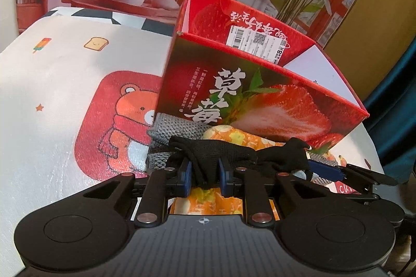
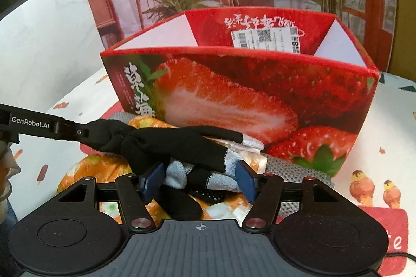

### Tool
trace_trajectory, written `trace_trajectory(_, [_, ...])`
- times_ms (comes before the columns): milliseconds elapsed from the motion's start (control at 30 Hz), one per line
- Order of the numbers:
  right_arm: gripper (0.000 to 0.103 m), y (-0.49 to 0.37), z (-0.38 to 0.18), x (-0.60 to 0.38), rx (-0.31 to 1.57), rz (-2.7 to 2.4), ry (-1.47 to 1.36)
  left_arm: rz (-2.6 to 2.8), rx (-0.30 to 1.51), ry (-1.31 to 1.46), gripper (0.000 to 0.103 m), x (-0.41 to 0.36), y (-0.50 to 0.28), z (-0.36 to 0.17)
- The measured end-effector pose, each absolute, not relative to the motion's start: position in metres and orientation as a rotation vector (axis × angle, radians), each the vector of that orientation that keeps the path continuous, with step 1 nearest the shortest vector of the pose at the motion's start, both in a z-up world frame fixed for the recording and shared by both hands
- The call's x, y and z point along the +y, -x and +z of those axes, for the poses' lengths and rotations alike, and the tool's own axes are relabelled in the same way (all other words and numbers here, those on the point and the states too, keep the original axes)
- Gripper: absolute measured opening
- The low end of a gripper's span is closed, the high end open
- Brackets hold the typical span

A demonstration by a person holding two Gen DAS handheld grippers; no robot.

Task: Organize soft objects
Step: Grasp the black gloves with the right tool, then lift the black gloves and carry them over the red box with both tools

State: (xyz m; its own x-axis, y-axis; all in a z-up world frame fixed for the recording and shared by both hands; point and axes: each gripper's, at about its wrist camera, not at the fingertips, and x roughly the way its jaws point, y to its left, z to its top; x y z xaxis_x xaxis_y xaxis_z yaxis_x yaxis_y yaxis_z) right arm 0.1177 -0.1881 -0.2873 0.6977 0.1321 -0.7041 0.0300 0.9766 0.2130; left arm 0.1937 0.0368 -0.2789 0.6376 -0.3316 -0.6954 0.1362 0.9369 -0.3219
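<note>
Cartoon-print tablecloth [image 1: 59, 84] carries a red box [image 2: 234, 95], with soft things piled before it. Left gripper [image 1: 205, 173] pinches a black glove [image 1: 221, 154]; right gripper [image 2: 200, 182] stands spread around its grey end. Lifted one-sided, the glove may sag, catch the box rim or slip free.

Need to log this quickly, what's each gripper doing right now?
Left gripper: closed on the black glove.
Right gripper: open, the glove's light blue-grey end between its blue pads, not clamped.

Strawberry box [image 2: 241, 95] blocks way ahead; open top seems clear; bare tablecloth [image 1: 52, 84] leftward.
</note>
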Motion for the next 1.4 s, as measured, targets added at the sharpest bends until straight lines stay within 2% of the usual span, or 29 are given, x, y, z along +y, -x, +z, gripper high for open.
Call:
trace_trajectory(100, [0.059,-0.117,-0.289,-0.19,0.803,0.057,-0.24,-0.269,0.837,0.243,0.022,0.036,-0.193,-0.28])
trace_trajectory(200, [0.055,-0.117,-0.289,-0.189,0.809,0.055,-0.242,-0.27,0.833,0.231,0.02,0.034,-0.191,-0.279])
trace_trajectory(300, [0.046,-0.115,-0.288,-0.19,0.811,0.056,-0.25,-0.273,0.827,0.221,0.019,0.034,-0.189,-0.277])
trace_trajectory(467, [0.025,-0.112,-0.281,-0.193,0.803,0.062,-0.267,-0.281,0.811,0.213,0.018,0.033,-0.184,-0.273])
trace_trajectory(533, [0.022,-0.111,-0.278,-0.191,0.801,0.075,-0.259,-0.278,0.806,0.207,0.017,0.033,-0.183,-0.271])
trace_trajectory(800, [0.02,-0.104,-0.261,-0.189,0.743,0.097,-0.274,-0.282,0.742,0.208,0.017,0.037,-0.174,-0.254])
trace_trajectory(1167, [0.02,-0.111,-0.201,-0.208,0.555,0.111,-0.289,-0.372,0.522,0.128,0.017,0.032,-0.184,-0.176])
trace_trajectory(1400, [0.02,-0.144,-0.17,-0.23,0.532,0.09,-0.27,-0.398,0.514,0.112,0.017,0.018,-0.221,-0.16])
